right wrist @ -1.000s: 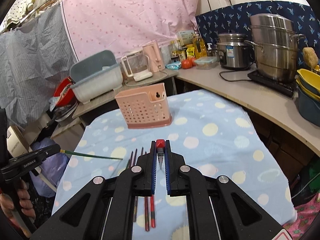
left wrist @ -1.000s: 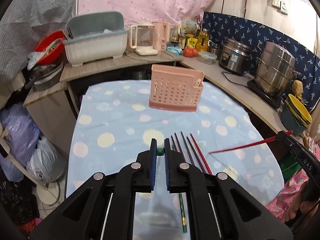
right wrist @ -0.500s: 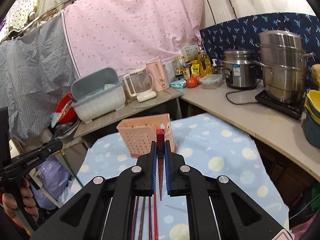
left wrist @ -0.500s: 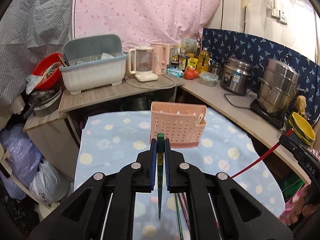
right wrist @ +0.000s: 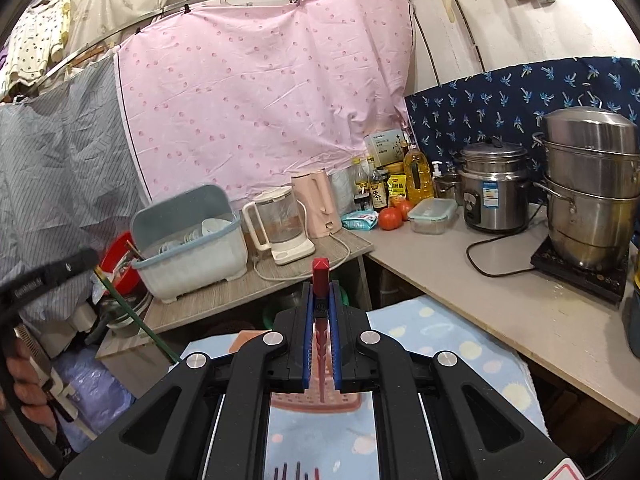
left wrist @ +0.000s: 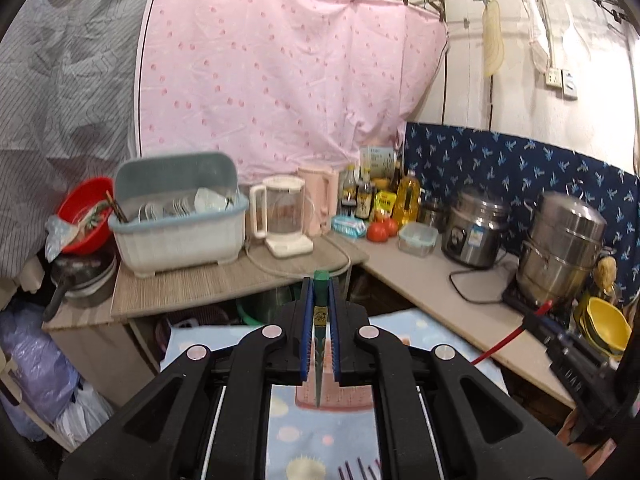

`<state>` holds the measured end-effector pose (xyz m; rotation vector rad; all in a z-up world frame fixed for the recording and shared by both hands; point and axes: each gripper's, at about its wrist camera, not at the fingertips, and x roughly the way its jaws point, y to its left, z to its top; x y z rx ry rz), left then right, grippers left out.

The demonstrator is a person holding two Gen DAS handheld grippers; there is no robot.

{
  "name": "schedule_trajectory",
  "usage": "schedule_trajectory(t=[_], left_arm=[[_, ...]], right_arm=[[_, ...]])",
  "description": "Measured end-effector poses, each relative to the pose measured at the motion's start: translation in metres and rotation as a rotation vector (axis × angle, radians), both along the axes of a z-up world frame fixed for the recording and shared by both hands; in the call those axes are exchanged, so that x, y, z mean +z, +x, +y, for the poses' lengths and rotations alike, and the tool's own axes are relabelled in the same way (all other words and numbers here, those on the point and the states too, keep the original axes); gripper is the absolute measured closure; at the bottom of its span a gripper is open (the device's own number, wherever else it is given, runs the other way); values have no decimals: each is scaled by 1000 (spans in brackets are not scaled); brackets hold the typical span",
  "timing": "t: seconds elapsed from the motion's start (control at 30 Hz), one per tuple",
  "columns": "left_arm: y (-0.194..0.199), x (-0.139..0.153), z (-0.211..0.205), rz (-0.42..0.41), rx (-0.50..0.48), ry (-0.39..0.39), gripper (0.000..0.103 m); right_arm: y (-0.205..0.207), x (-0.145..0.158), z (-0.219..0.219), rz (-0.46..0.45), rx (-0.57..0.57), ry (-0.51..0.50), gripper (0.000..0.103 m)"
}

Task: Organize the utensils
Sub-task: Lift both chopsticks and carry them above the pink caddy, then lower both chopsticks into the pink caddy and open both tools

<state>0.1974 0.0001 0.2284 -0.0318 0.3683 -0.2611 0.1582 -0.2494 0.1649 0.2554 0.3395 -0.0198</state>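
A green chopstick [left wrist: 319, 344] and a red chopstick [right wrist: 321, 344] are hanging point-down above a pink perforated utensil holder [right wrist: 316, 398]; more dark chopsticks [left wrist: 358, 470] are lying on the dotted cloth.

Ahead of you, the grey-lidded white plastic dish rack [left wrist: 178, 224] sits on the wooden counter [left wrist: 224, 280], left of the clear glass kettle [left wrist: 282, 216]; the steel rice cooker [left wrist: 476, 228] stands farther right.

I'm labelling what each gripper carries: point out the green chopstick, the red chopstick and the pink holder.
green chopstick [left wrist: 321, 277]: left wrist view, its blunt top end.
red chopstick [right wrist: 321, 266]: right wrist view, its blunt top end.
pink holder [right wrist: 352, 400]: right wrist view, its base rim.
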Motion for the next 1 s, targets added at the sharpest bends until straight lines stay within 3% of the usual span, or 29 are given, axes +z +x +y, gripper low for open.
schedule_trajectory(t=[0.17,0.5,1.0], left_arm=[[34,15,-10,-46,15,-7,96],[86,7,-23,-55,20,-27,96],[127,-68,-29,88,49,-3,95]], right_arm=[[37,1,0,4,-1,7,96],[83,-14,-7,40,6,41,96],[111,-62,-2,141,24,55,95]])
